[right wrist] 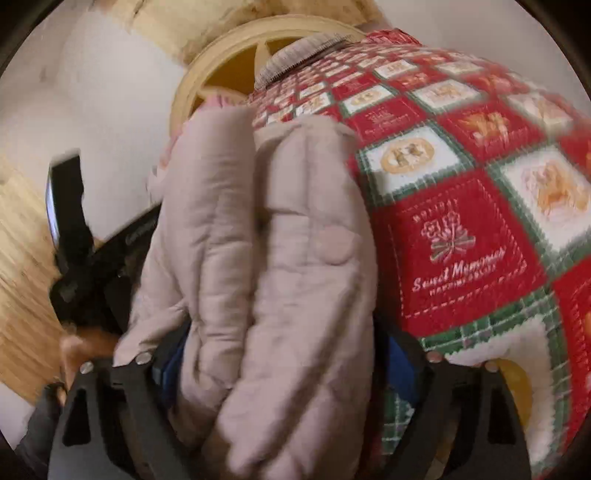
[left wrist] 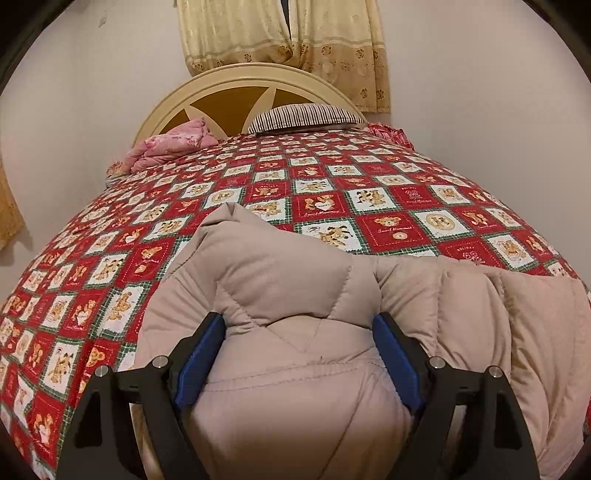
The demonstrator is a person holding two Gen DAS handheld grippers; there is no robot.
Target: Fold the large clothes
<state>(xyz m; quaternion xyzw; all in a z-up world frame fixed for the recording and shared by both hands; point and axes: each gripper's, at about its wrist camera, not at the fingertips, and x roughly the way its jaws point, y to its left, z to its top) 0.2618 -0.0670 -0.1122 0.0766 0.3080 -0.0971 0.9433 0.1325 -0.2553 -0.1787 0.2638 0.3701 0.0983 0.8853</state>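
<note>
A beige puffy jacket [left wrist: 295, 280] lies bunched on the near part of the bed, its body spreading to the right. My left gripper [left wrist: 299, 321] straddles its near end, jaws wide, and the padding bulges between the blue pads [left wrist: 201, 358] without looking squeezed. In the right wrist view, which is blurred, the jacket [right wrist: 295, 221] shows as thick folded rolls. They fill the gap of my right gripper [right wrist: 284, 332], whose jaws stand wide, their pads mostly hidden by fabric. The left gripper [right wrist: 77, 258] appears there as a black frame at the left, above a hand [right wrist: 74, 347].
The bed wears a red, white and green teddy-bear quilt [left wrist: 369, 184]. At its head are a striped pillow [left wrist: 306, 116], a pink bundle [left wrist: 170, 146] and a cream headboard [left wrist: 236, 79]. Curtains [left wrist: 284, 33] hang behind, and white walls close in on both sides.
</note>
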